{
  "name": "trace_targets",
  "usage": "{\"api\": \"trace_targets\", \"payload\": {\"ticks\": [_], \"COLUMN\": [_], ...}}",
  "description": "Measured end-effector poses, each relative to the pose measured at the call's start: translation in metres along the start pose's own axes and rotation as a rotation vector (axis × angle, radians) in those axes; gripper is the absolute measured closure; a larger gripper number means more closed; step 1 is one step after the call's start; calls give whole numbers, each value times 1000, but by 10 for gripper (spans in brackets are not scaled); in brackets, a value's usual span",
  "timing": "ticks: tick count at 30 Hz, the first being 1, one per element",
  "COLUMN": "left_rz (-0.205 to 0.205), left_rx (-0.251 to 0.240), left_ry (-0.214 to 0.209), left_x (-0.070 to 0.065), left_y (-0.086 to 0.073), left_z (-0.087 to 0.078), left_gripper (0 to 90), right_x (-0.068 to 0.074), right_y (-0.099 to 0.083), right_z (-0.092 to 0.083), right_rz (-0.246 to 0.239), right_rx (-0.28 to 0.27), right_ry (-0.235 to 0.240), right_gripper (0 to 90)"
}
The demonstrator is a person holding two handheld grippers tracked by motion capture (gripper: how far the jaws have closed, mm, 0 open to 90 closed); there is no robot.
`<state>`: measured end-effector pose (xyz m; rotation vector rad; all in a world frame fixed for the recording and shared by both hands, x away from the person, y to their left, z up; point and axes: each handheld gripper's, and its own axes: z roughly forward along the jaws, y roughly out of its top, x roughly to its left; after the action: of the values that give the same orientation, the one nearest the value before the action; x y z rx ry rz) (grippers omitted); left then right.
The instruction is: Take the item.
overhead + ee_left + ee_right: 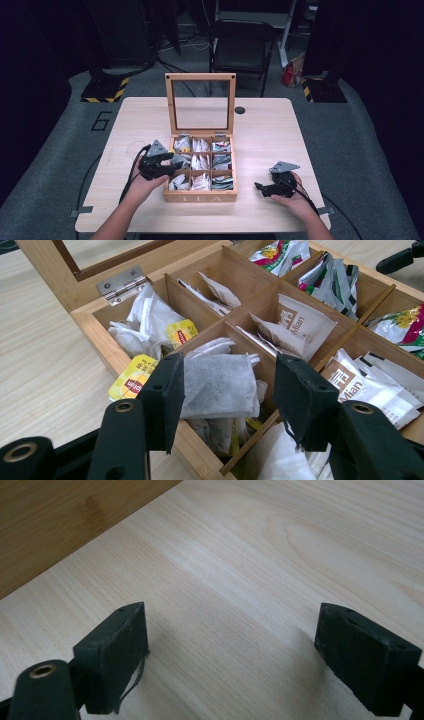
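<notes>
Hands are coming in from the near edge of the bench [270,125]. Left gripper [227,390] is hovering over the tea box's [200,196] left middle compartment, fingers [162,395] spread apart either side of a white tea bag [217,385] — not clamped on it. Right gripper [264,189] is sitting low over bare wood just right of the box, fingers apart. Farther back, the glass lid [201,104] is standing upright, and a black chair [240,45] is waiting beyond.
</notes>
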<state>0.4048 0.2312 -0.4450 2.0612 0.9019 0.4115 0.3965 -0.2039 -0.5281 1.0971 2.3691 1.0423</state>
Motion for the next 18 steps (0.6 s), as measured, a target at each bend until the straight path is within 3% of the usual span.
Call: {"api": "trace_targets", "payload": {"ticks": [13,18], "left_rz": [4,13], "left_rx": [-3,9], "left_ry": [-40,-13], "left_x": [-4,-3], "left_y": [2,3], "left_z": [9,15], "left_gripper": [501,485], "right_x": [0,0], "right_y": [0,0], "right_z": [0,0], "right_rz": [1,1], "right_rx": [0,1], "right_ry": [0,0], "right_gripper": [131,131]}}
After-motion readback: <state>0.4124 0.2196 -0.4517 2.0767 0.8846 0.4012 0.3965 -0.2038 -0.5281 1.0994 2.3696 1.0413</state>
